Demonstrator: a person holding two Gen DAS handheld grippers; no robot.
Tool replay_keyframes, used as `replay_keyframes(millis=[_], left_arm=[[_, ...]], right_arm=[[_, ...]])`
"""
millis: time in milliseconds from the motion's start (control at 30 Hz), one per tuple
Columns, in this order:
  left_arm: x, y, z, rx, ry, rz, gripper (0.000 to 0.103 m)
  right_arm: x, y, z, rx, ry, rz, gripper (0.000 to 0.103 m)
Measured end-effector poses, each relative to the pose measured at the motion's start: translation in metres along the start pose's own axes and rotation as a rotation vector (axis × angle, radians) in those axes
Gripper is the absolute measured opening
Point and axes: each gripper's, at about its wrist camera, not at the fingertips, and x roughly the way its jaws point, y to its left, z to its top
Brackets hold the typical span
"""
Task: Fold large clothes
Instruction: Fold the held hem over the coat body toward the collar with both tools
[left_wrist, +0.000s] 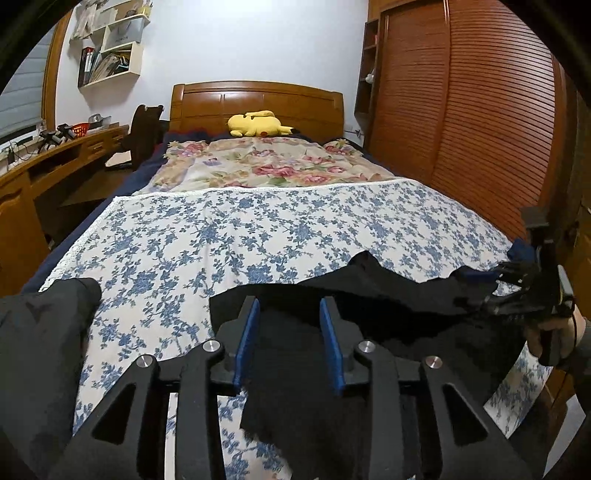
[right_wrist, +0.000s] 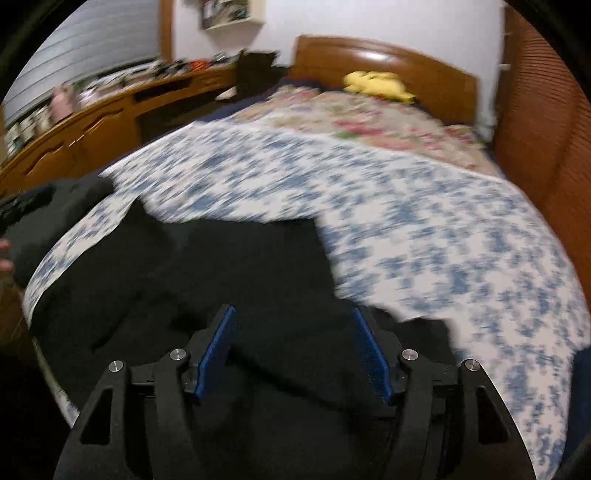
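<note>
A large black garment (left_wrist: 388, 295) lies crumpled on the blue-flowered bedspread (left_wrist: 258, 229) at the near end of the bed. My left gripper (left_wrist: 290, 306) hangs just over it, jaws open, with black cloth lying loose between the blue pads (left_wrist: 247, 339). To the far right, a hand holds my right gripper (left_wrist: 532, 291) at the garment's edge. In the blurred right wrist view, that right gripper (right_wrist: 293, 310) stands wide open above the black garment (right_wrist: 240, 266), its pads (right_wrist: 218, 347) touching nothing. More dark cloth (left_wrist: 40, 332) lies at the bed's left side.
A pink-flowered quilt (left_wrist: 266, 162) and a yellow plush toy (left_wrist: 255, 123) lie toward the wooden headboard (left_wrist: 258, 99). A slatted wardrobe (left_wrist: 461, 110) runs close along the bed's right side. A wooden desk (left_wrist: 55, 155) and a dark chair (left_wrist: 144, 129) stand on the left.
</note>
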Motion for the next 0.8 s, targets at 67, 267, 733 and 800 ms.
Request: replay_keyframes(millis=[67, 267, 733, 800], left_arm=[[-0.004, 0.002, -0.004, 0.000, -0.001, -0.006, 0.038], [-0.010, 0.005, -0.012, 0.002, 0.002, -0.007, 0.047], [-0.014, 0.011, -0.018, -0.006, 0.001, 0.003, 0.051], [-0.013, 0.010, -0.019, -0.001, 0.005, 0.004, 0.052]], right_arm=[[0.006, 0.017, -0.002, -0.040, 0.015, 0.031, 0.067], [0.028, 0.031, 0.005, -0.134, 0.079, -0.031, 0.067], [0.088, -0.010, 0.072, -0.059, 0.125, -0.256, 0.067], [0.092, -0.003, 0.085, -0.070, 0.099, -0.306, 0.067]])
